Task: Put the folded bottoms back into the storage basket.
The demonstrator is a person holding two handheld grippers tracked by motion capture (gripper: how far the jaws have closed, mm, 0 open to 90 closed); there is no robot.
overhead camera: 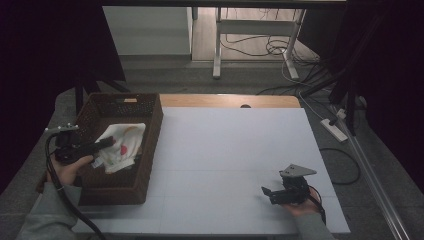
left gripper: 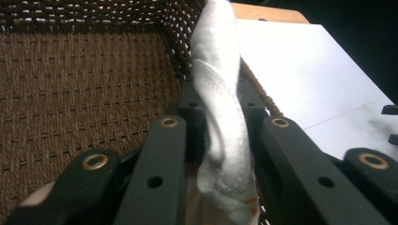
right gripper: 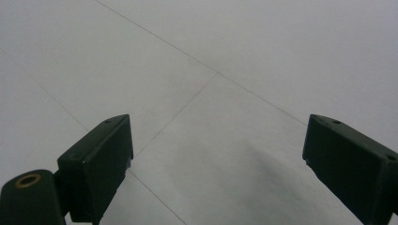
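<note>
Your left gripper's fingers [left gripper: 169,154] pinch the white cloth [left gripper: 220,117] over the basket [overhead camera: 145,112]; loosen early and it snags the rim.

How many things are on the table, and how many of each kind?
Basket: 1
Cloth: 1, white with red marks, inside the basket
Tongs: 2, left pinching the cloth, right open above the table
Total: 4

Dim room, grey floor [overhead camera: 165,75], white desk frame [overhead camera: 255,27].
</note>
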